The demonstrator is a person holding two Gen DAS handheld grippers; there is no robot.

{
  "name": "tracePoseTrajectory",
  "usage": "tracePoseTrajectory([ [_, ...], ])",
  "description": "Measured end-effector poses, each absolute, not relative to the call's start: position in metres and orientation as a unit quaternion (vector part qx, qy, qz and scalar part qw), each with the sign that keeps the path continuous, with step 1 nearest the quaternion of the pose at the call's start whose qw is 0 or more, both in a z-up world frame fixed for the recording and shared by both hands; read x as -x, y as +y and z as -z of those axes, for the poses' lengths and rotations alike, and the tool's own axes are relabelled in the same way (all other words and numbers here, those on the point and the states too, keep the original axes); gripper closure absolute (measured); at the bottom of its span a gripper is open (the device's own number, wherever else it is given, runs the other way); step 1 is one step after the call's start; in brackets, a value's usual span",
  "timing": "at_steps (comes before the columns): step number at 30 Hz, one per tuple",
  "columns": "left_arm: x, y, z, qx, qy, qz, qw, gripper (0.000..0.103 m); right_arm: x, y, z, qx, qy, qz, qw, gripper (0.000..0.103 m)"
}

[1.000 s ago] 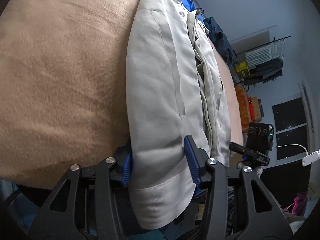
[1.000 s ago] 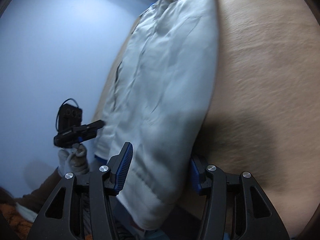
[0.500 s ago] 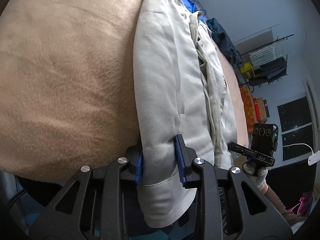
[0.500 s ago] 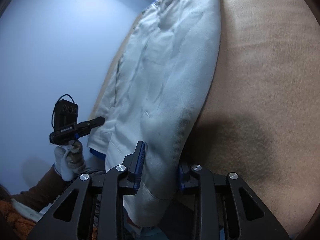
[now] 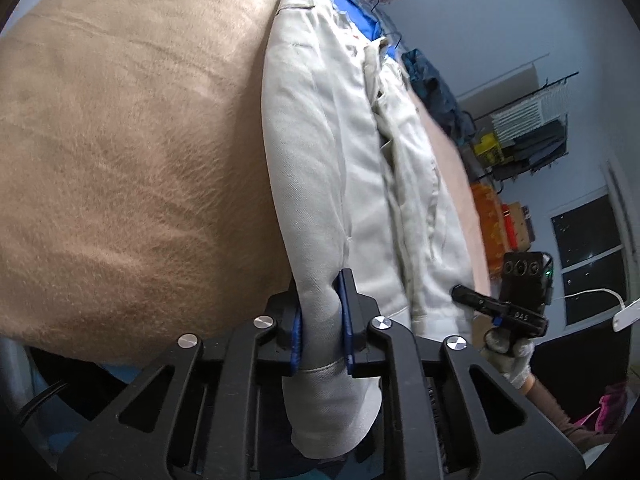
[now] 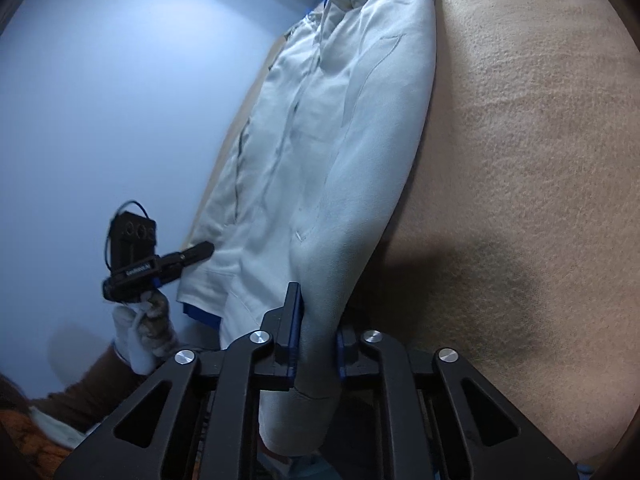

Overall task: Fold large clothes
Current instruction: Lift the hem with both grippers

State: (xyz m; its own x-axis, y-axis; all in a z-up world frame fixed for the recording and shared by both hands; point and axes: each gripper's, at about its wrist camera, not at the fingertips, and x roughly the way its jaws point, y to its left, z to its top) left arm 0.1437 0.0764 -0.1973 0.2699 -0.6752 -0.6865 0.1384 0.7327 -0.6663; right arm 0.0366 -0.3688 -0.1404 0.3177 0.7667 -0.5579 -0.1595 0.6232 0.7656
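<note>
The beige jacket [image 5: 340, 168] lies stretched lengthwise on the tan blanket [image 5: 132, 160] that covers the bed, with a blue garment [image 5: 362, 16] showing under its far end. The left gripper [image 5: 320, 328] is clamped on the jacket's near hem edge, cloth bunched tightly between its blue pads [image 5: 347, 320]. A second ago those jaws stood wide on either side of the hem; half a second ago they were partly closed, and now they pinch it fully.

The right gripper [image 6: 316, 344] has changed in the same way: its jaws, open around the other fold of the jacket [image 6: 340, 152] a second ago, now press the fabric between them at the hem. In each wrist view the opposite gripper appears beside the jacket's near edge, held by a white-gloved hand [image 6: 138, 340]. A wire rack [image 5: 528, 128] with stacked items stands well beyond the jacket against the wall.
</note>
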Motion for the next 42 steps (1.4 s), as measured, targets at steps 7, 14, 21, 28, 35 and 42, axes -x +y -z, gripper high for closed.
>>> tracePoseTrajectory([
  [7, -0.150, 0.071, 0.172, 0.266, 0.519, 0.286, 0.760, 0.092, -0.036, -0.366, 0.133, -0.321, 0.471, -0.318, 0.758, 0.094],
  [14, -0.163, 0.061, 0.147, 0.275, 0.508, 0.291, 0.762, 0.093, -0.044, -0.363, 0.125, -0.326, 0.461, -0.319, 0.762, 0.095],
  [21, -0.195, 0.044, 0.118, 0.273, 0.506, 0.284, 0.767, 0.093, -0.073, -0.370, 0.103, -0.337, 0.459, -0.303, 0.765, 0.095],
  [28, -0.249, 0.030, 0.113, 0.272, 0.509, 0.259, 0.775, 0.093, -0.118, -0.374, 0.090, -0.337, 0.462, -0.273, 0.774, 0.095],
  [35, -0.304, 0.024, 0.141, 0.285, 0.525, 0.216, 0.772, 0.093, -0.162, -0.384, 0.101, -0.356, 0.473, -0.239, 0.770, 0.095],
  [42, -0.331, 0.022, 0.185, 0.297, 0.536, 0.179, 0.770, 0.093, -0.192, -0.397, 0.143, -0.394, 0.494, -0.202, 0.748, 0.095],
])
